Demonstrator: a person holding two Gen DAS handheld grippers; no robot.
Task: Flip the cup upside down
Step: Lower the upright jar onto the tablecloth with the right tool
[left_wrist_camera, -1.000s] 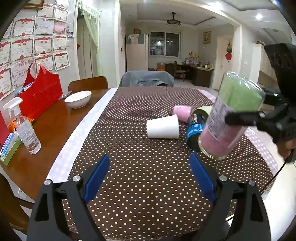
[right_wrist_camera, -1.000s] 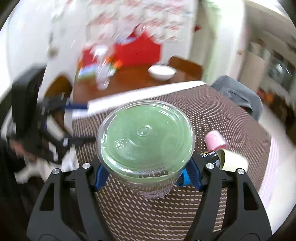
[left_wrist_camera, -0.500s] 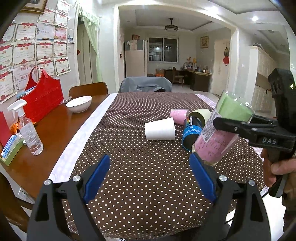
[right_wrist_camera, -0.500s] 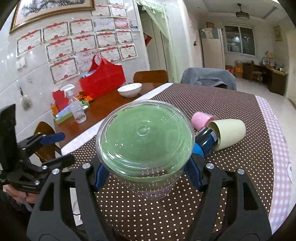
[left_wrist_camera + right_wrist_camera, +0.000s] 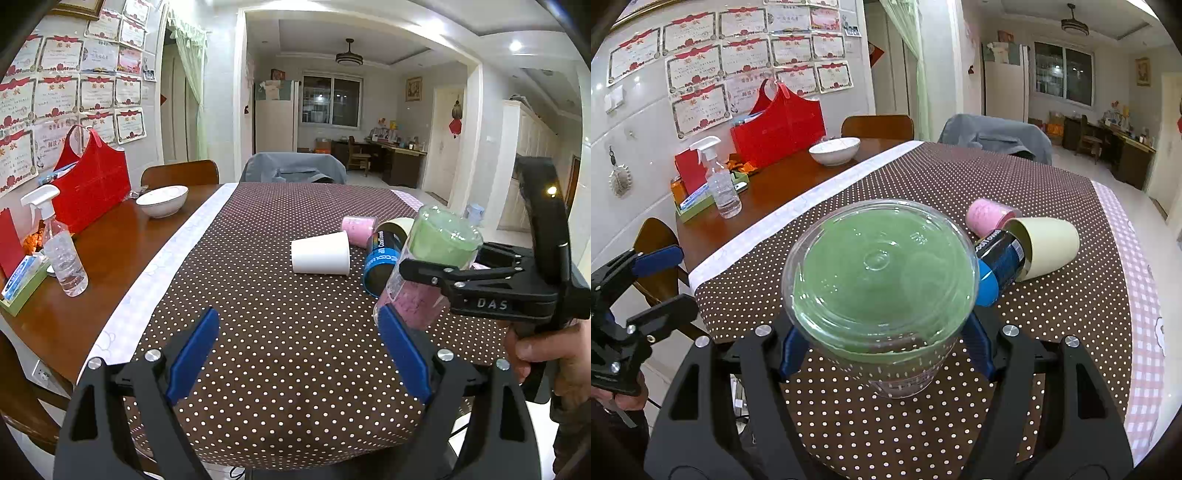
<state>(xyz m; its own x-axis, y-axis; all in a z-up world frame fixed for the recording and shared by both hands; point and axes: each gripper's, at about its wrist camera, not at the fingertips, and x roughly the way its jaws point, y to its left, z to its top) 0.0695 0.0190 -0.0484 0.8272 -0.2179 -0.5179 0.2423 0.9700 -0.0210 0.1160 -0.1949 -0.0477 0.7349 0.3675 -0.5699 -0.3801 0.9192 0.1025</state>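
Observation:
My right gripper (image 5: pixel 886 332) is shut on a clear plastic cup (image 5: pixel 879 284) with a green end and a pink lower part. In the left wrist view the cup (image 5: pixel 432 266) hangs tilted, green end up, low over the right side of the dotted tablecloth (image 5: pixel 277 332), clamped in the right gripper (image 5: pixel 436 273). My left gripper (image 5: pixel 299 354) is open and empty near the table's front edge, well left of the cup. I cannot tell whether the cup's lower end touches the cloth.
A white paper cup (image 5: pixel 320 253), a pink cup (image 5: pixel 357 230), a blue can (image 5: pixel 380 258) and a cream cup (image 5: pixel 1047 247) lie on their sides mid-table. A bowl (image 5: pixel 161 200), spray bottle (image 5: pixel 61 251) and red bag (image 5: pixel 90 184) stand on the bare wood at left.
The right gripper has carried the cup downward and toward the front of the table, turning it more upright. The left gripper has stayed open and nearly still.

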